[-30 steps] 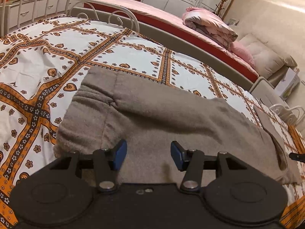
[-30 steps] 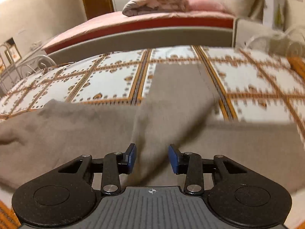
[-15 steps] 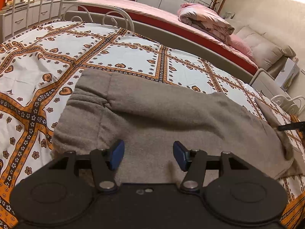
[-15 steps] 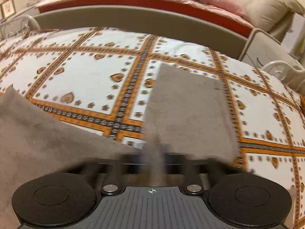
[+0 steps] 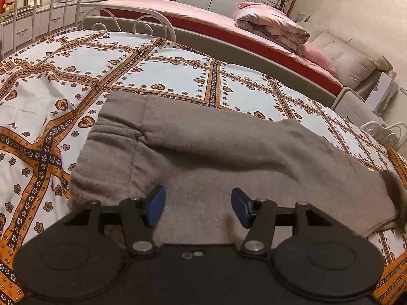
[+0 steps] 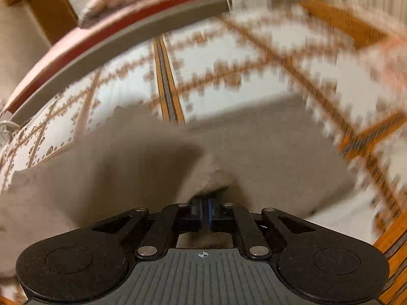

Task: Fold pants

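Grey-brown fleece pants lie on a bed with an orange and white patterned cover, waistband at the left, legs running right. My left gripper is open and empty, just above the pants near their near edge. In the blurred right wrist view my right gripper is shut on a fold of the pants leg, which bunches up over the blue pads. More of the pants spreads left of it.
A second bed with pink bedding and a rolled quilt stands behind a grey footboard. A white metal bed frame is at the back left. Beige cushions lie at the right.
My right gripper has closed on the pants leg end and swung, blurring its view. The left gripper has stayed open and drawn back slightly.
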### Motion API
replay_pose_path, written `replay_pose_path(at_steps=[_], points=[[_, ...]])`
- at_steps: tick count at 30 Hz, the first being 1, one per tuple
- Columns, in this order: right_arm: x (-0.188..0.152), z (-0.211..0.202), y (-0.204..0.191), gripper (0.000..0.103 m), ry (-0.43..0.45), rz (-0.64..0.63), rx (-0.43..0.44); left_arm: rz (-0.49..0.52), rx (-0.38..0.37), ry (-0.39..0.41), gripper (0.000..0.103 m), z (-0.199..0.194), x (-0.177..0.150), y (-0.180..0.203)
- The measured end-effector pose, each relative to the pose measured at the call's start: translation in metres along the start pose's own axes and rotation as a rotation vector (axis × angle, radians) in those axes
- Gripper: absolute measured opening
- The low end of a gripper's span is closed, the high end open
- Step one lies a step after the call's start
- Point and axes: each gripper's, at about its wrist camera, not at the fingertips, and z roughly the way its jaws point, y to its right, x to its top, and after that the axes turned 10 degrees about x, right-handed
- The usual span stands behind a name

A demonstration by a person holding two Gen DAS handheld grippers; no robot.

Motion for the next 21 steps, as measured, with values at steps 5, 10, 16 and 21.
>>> replay_pose_path(at_steps=[5, 10, 16, 21], points=[[-0.008, -0.011, -0.01, 0.05, 0.037, -0.1, 0.023, 0.013, 0.013, -0.001, 0.05, 0.001, 0.001, 0.003], [-0.01, -0.008, -0.013, 0.049, -0.003, -0.04, 0.128, 0.028, 0.015, 0.002, 0.05, 0.002, 0.0, 0.003], [-0.024, -0.018, -0.013, 0.049, -0.049, -0.026, 0.202, 0.041, 0.012, 0.004, 0.051, 0.002, -0.001, 0.002], [-0.031, -0.035, -0.008, 0.049, -0.012, 0.0, 0.233, 0.039, 0.015, 0.004, 0.051, 0.001, -0.001, 0.004]])
